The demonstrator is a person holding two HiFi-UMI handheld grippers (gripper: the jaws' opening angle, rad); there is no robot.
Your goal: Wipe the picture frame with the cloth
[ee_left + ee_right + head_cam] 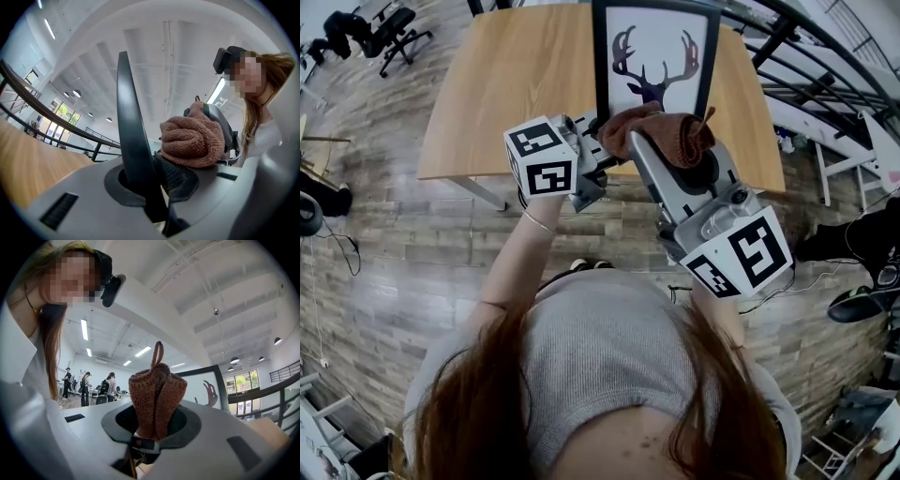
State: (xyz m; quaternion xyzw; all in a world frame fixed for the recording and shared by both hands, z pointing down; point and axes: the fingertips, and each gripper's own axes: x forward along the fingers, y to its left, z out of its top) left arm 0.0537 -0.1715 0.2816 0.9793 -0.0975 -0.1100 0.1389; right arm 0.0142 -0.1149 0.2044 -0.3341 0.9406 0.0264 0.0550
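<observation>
A black picture frame (654, 58) with a deer-antler print stands upright near the front edge of the wooden table (516, 94). My left gripper (592, 141) is shut on the frame's lower left edge. In the left gripper view that black edge (131, 136) runs up between the jaws of the left gripper (152, 187). My right gripper (664, 150) is shut on a bunched brown cloth (661, 133), which lies against the frame's bottom part. The right gripper view shows the cloth (157, 397) clamped upright in the right gripper (150, 430), with the frame (211, 390) just behind it. The cloth (193, 140) also shows beside the left jaws.
Black office chairs (389, 33) stand on the wood-pattern floor at the far left. A curved dark railing (806, 66) and white furniture line the right side. Cables (337, 248) trail over the floor. Several people (86, 385) stand far off in the room.
</observation>
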